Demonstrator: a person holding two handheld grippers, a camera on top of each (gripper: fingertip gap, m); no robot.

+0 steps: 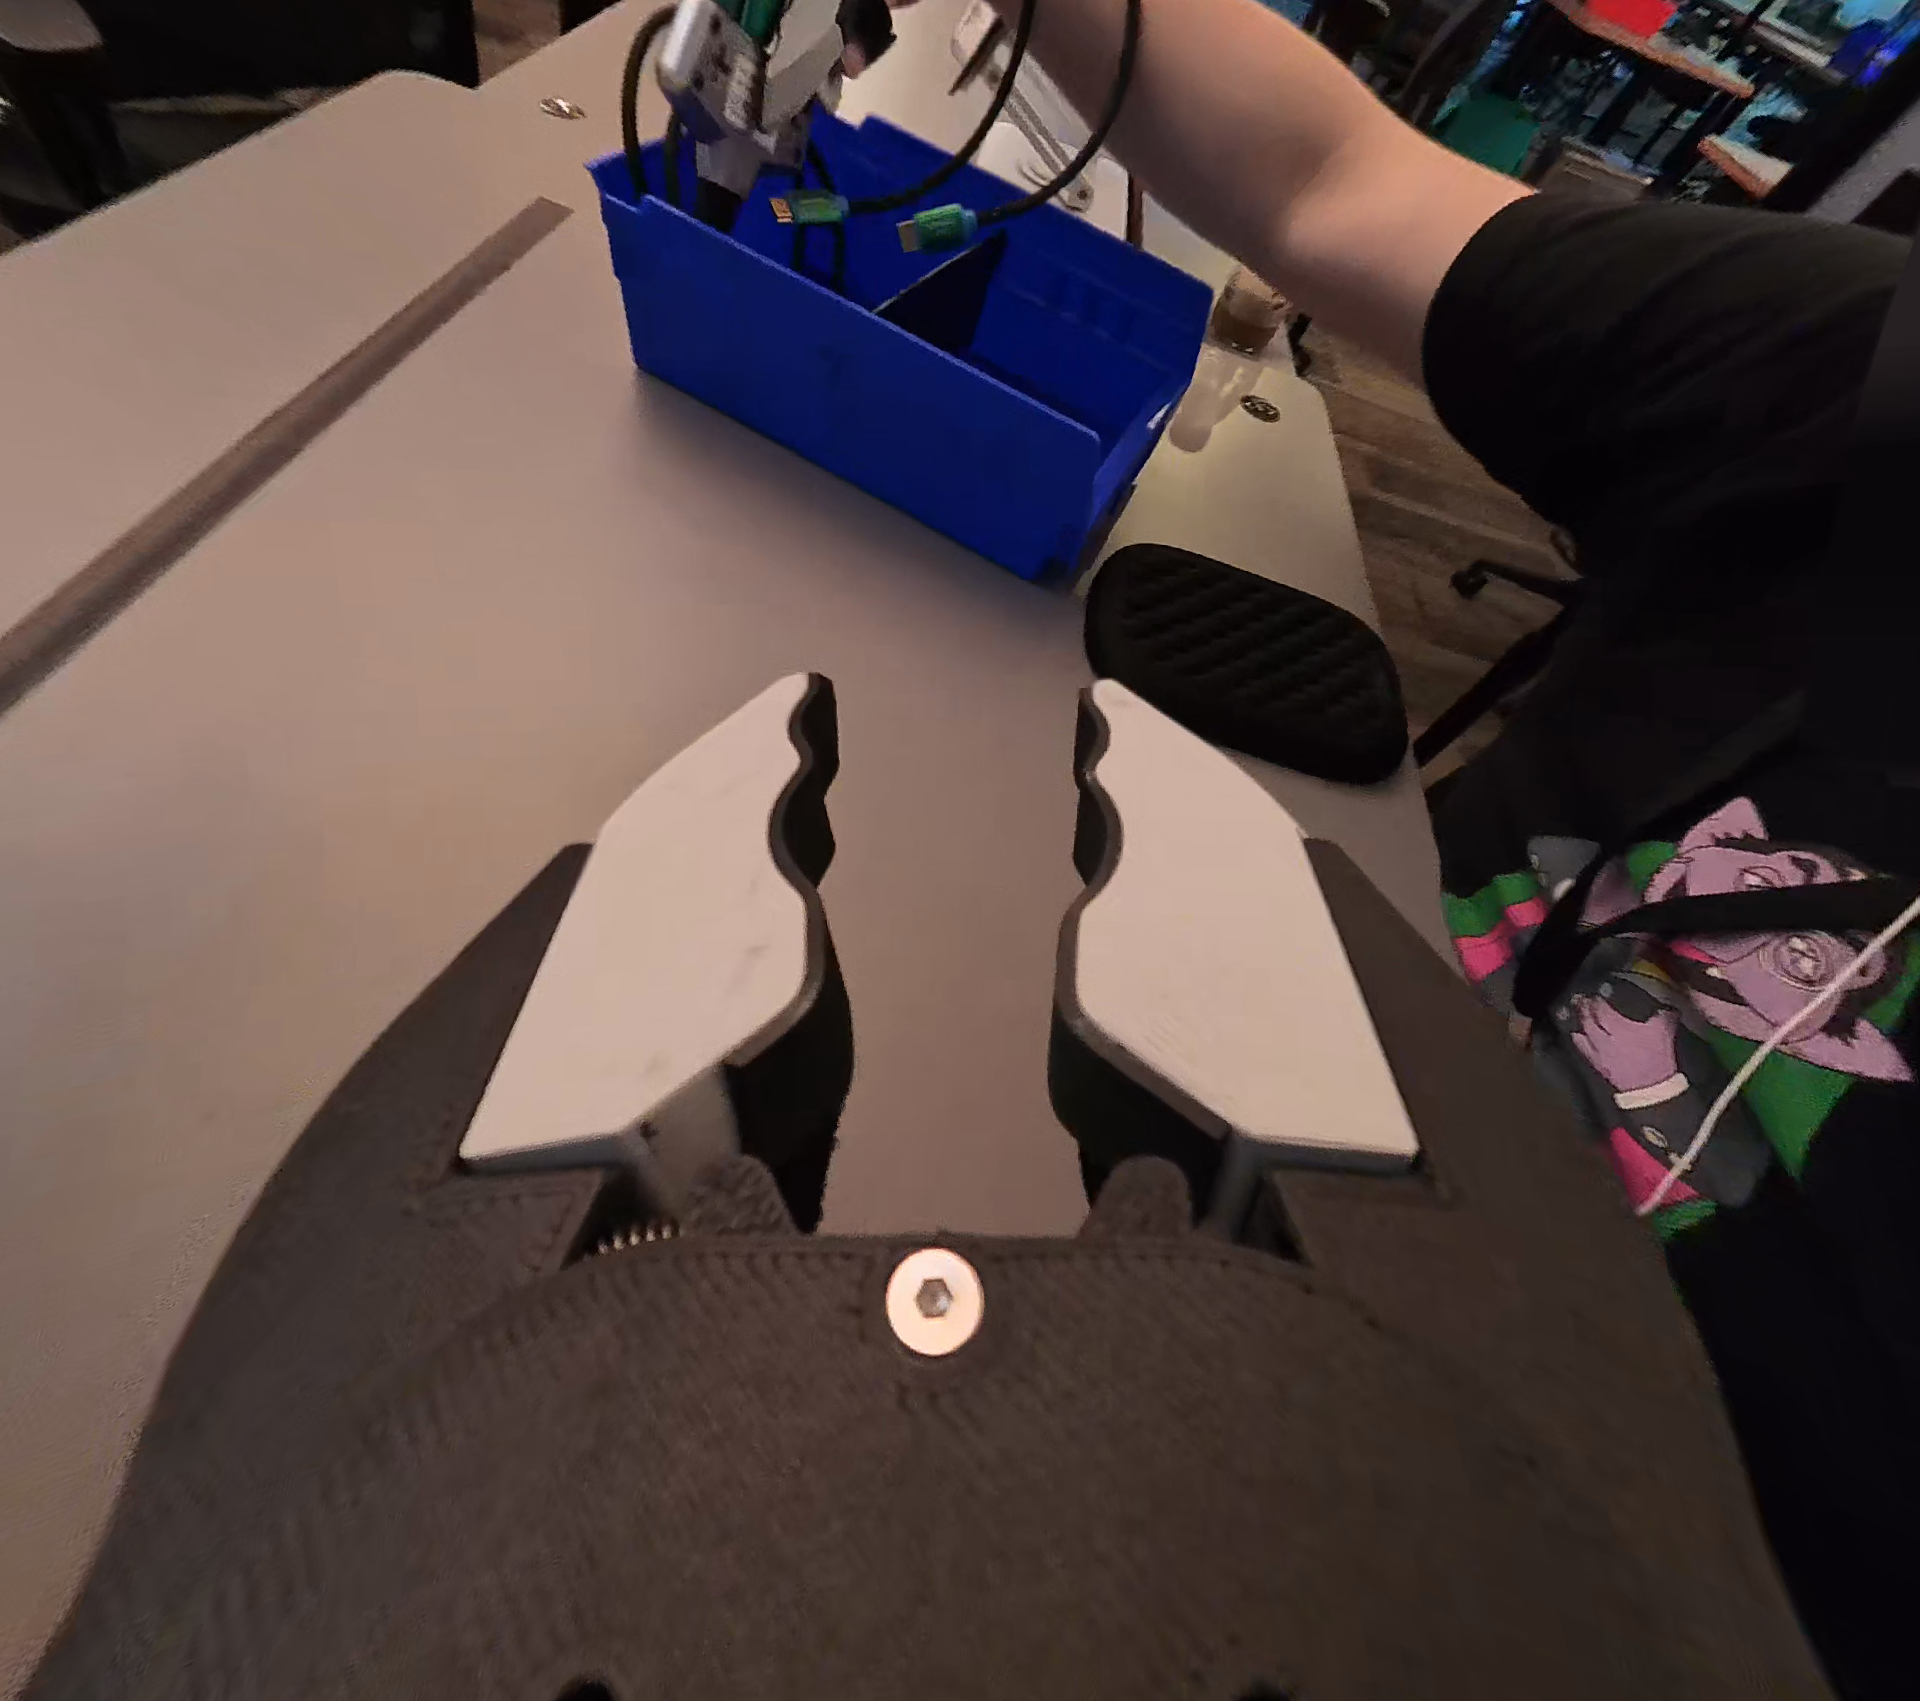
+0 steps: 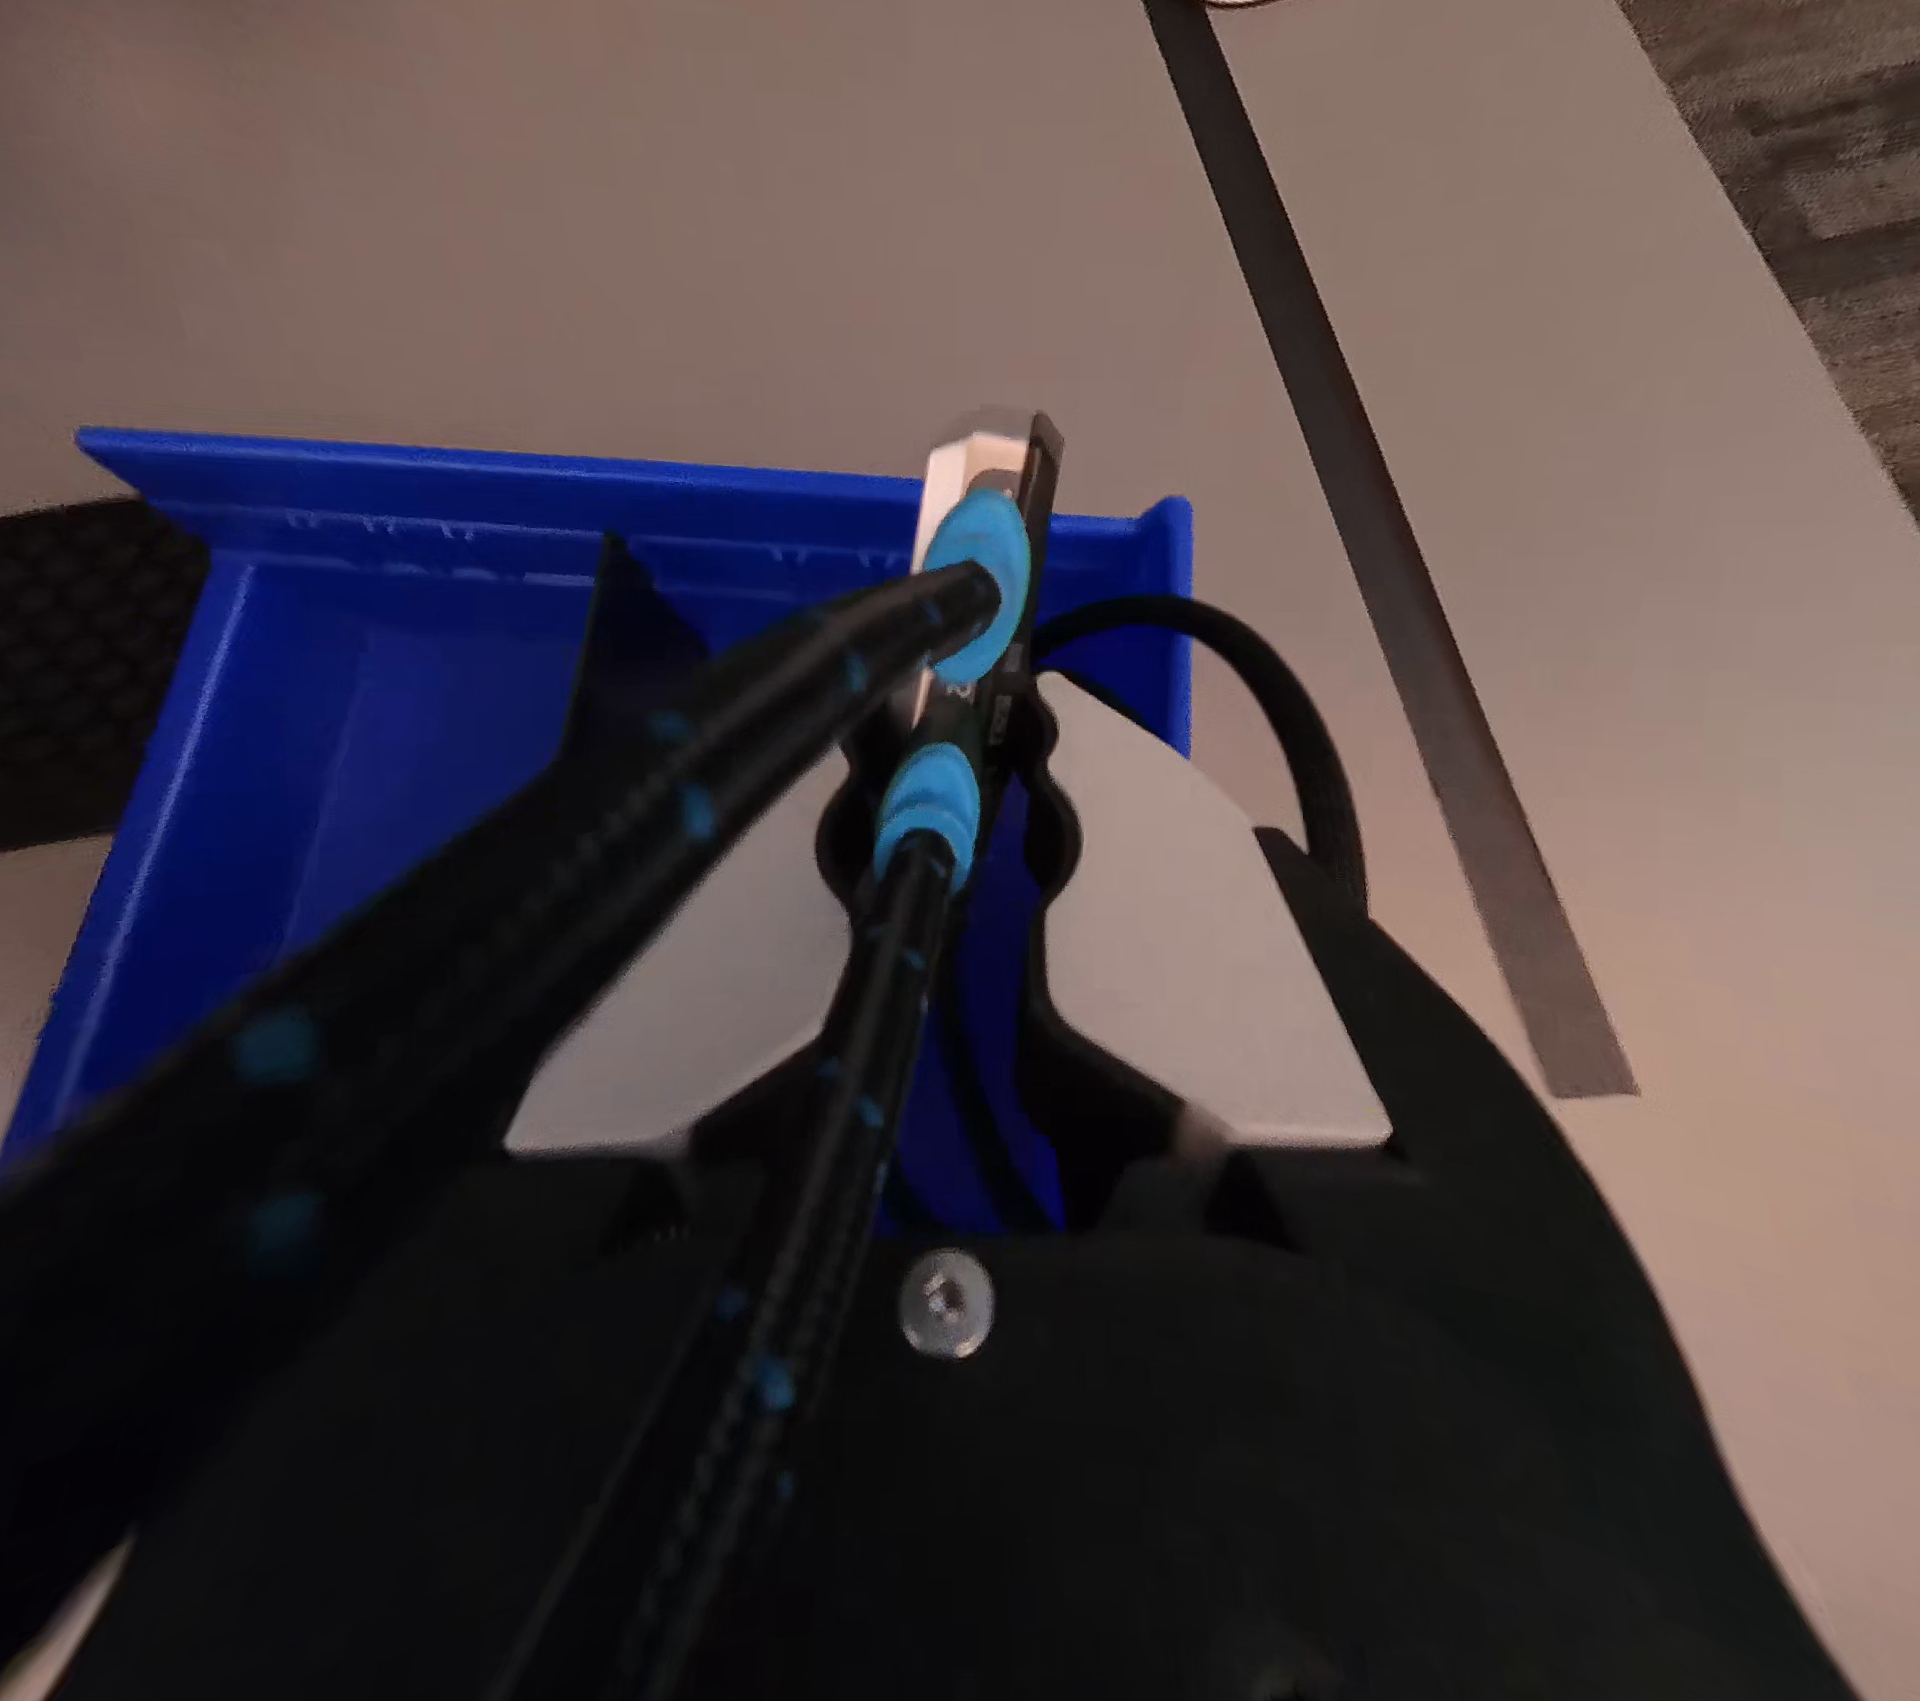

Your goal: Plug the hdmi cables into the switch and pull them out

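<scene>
HDMI switch (image 1: 717, 53): clamped in right gripper (image 1: 800, 103), lifted above blue bin (image 1: 883, 394), cables (image 1: 1081, 41) plugged in.
Left gripper (image 1: 954, 778): fingers apart, empty, low over table (image 1: 416, 612) near bin.

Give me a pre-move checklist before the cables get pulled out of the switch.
1. Right gripper shut on the small white and black HDMI switch: ok, held above the blue plastic bin.
2. Two black braided cables with teal plugs seated in the switch: ok.
3. Left gripper free to grasp a plug: ok, open and empty over the grey table.
4. Left gripper near the plugs: not ok, it is well short of the bin.
5. Loose cable ends clear of the pull: cannot tell, they hang over the bin.
6. Third cable's seating behind the switch: cannot tell.
</scene>
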